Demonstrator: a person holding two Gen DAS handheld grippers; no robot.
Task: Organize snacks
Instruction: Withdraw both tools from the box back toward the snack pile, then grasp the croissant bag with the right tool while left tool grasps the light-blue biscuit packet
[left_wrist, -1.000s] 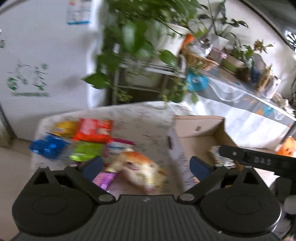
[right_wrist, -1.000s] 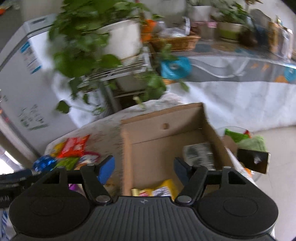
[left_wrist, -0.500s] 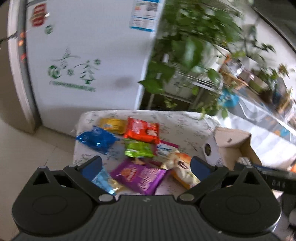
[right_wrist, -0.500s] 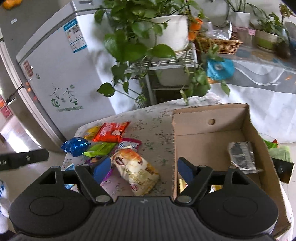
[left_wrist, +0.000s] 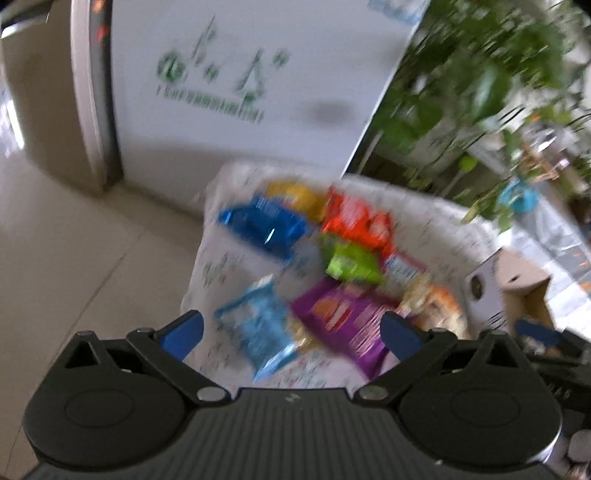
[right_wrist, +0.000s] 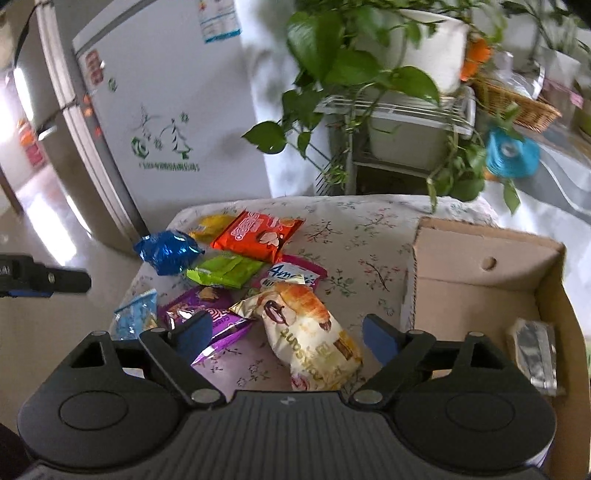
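White fridge (right_wrist: 177, 110) — leafy plant (right_wrist: 354, 55) beside.

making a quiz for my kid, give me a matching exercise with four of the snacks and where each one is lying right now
Things:
1. silver packet
2. croissant bag
3. dark blue foil bag
4. orange packet

Places:
a. far side of the pile, partly overlapped by the green packet
b. inside the cardboard box
c. left edge of the table
d. between the open right tongs

Pairs: 1-b, 2-d, 3-c, 4-a
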